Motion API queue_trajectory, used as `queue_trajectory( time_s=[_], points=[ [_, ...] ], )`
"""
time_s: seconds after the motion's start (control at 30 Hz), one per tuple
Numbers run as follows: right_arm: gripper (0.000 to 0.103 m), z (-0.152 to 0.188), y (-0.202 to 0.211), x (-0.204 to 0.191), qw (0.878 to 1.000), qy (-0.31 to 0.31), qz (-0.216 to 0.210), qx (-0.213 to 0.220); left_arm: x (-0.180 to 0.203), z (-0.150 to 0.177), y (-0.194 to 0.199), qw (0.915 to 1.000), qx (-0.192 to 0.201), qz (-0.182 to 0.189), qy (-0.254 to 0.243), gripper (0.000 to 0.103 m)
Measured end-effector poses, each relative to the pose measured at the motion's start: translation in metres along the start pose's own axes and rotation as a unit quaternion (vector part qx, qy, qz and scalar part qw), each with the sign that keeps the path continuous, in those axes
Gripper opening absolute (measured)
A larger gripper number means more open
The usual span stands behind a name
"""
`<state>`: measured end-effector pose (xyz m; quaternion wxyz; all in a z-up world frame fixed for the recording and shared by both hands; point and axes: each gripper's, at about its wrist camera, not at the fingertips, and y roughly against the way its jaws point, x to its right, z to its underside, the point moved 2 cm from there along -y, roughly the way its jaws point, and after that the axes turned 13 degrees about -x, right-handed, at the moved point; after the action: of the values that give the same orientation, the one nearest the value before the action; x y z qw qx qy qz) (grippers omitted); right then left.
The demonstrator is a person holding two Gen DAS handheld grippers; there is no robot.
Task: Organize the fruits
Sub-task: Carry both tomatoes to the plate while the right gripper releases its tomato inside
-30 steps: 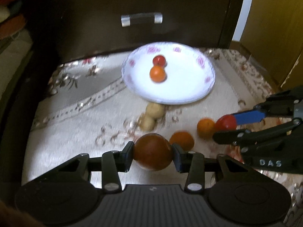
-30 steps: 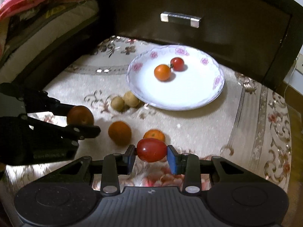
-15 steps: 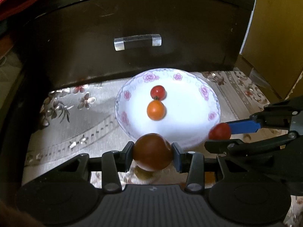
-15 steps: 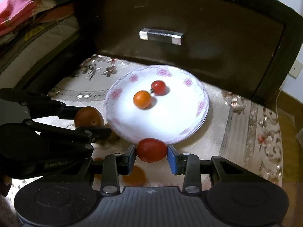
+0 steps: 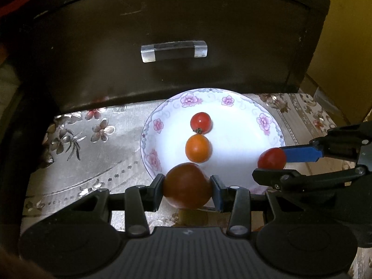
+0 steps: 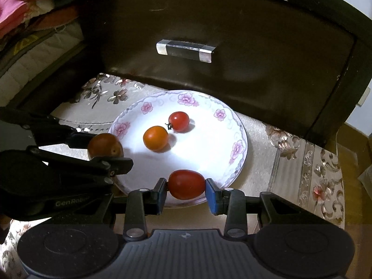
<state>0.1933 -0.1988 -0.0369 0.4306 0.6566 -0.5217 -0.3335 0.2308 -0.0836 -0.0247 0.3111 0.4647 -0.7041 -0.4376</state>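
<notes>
A dark drawer front (image 5: 176,46) with a clear bar handle (image 5: 174,51) is standing behind a floral cloth (image 5: 97,153), and on that cloth a white flowered plate (image 6: 234,125) is sitting close to the drawer. Over the plate's near rim the left gripper (image 5: 187,187) is clamping a brownish-red tomato (image 5: 187,186) between its pads, while the right gripper (image 6: 186,186) is pinching an oval red tomato (image 6: 186,184) at the plate's near right edge; both fruits appear to be hanging just above the rim rather than resting on it. Two smaller fruits are already lying in the plate's middle, touching or nearly so: an orange tomato (image 5: 198,148) and, behind it, a small red tomato (image 5: 200,122) with its stem showing. The risk is that either held fruit is being carried too close to the rim: letting go here could be sending it rolling back onto the cloth. Releasing further in could be knocking the orange one, since round fruit on a smooth dish is rolling easily. The two grippers are also working side by side, so a careless turn could be bumping one against the other. Squeezing harder could be bruising the soft skins.
</notes>
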Motion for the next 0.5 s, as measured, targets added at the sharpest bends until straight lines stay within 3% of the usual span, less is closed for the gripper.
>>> queue_trajectory(
  time_s=[0.5],
  points=[
    [0.034,-0.0079,-0.0099,0.0004,1.0,0.022,0.006,0.018,-0.0024,-0.0052,-0.0065,0.9997,0.004,-0.024,-0.009,0.046]
  ],
)
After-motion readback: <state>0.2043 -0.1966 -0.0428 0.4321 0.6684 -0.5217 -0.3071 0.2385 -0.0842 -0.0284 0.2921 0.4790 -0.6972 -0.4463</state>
